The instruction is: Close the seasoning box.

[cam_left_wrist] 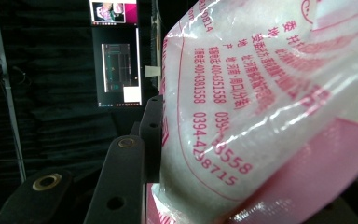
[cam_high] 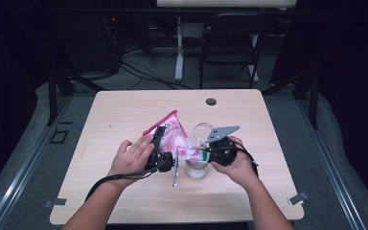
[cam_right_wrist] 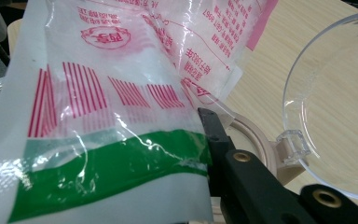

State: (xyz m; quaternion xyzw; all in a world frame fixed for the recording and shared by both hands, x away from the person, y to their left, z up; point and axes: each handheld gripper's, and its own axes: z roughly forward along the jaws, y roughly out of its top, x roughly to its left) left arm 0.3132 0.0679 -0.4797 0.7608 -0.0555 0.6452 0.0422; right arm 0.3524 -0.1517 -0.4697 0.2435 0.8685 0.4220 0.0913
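- Both grippers are clamped on one thing: the left gripper [cam_high: 159,139] grips the upper, far part of a pink-and-white printed plastic bag of white powder [cam_high: 172,134], and the right gripper [cam_high: 210,152] pinches the bag's lower end, where a green band crosses the film [cam_right_wrist: 112,172].
- Light wooden table [cam_high: 124,115] carries the work; the bag is lifted above its middle, between the two hands.
- That bag's long axis slopes from its pink sealed top at far left down toward the near right, so its low end lies just at the right gripper and over the jar.
- Left gripper view: the film is pressed flat between the black jaws, so the grasp looks firm.
- Small clear jar with a beige rim [cam_high: 196,168] stands on the table just beneath the bag's low end, between the hands and a little nearer the right one; white contents seem to fill it partway.
- Its clear hinged round lid [cam_right_wrist: 335,112] is swung open to the far right, leaving the mouth free.
- Judgement: pouring turns on keeping the bag's low corner directly over the mouth while the left hand raises the far end; the right hand, being nearer, steers.
- Small dark round disc [cam_high: 211,101] lies well apart at the far edge.
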